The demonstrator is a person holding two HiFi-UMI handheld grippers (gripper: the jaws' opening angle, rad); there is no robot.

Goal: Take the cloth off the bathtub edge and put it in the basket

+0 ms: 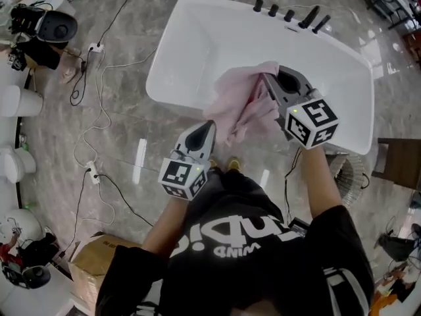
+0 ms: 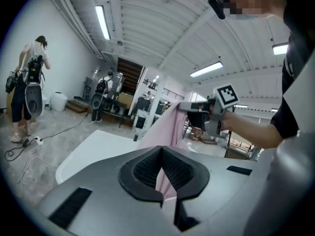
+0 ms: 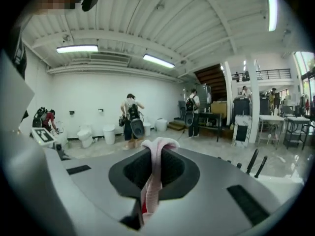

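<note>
Pink cloth [image 1: 242, 105] held in the air over the near rim of the white bathtub [image 1: 172, 58], stretched between both tongs, clear of the tub edge. Right gripper [image 1: 268, 79] clamped shut on the cloth's upper corner, a fold bunched between its pads. Left gripper [image 1: 210, 125] closed on the lower hem, cloth running through its narrow jaws. Wire basket [image 1: 347, 174] on the floor right of the tub; contents cannot be made out. Cardboard box [image 1: 91, 263] lower left.
</note>
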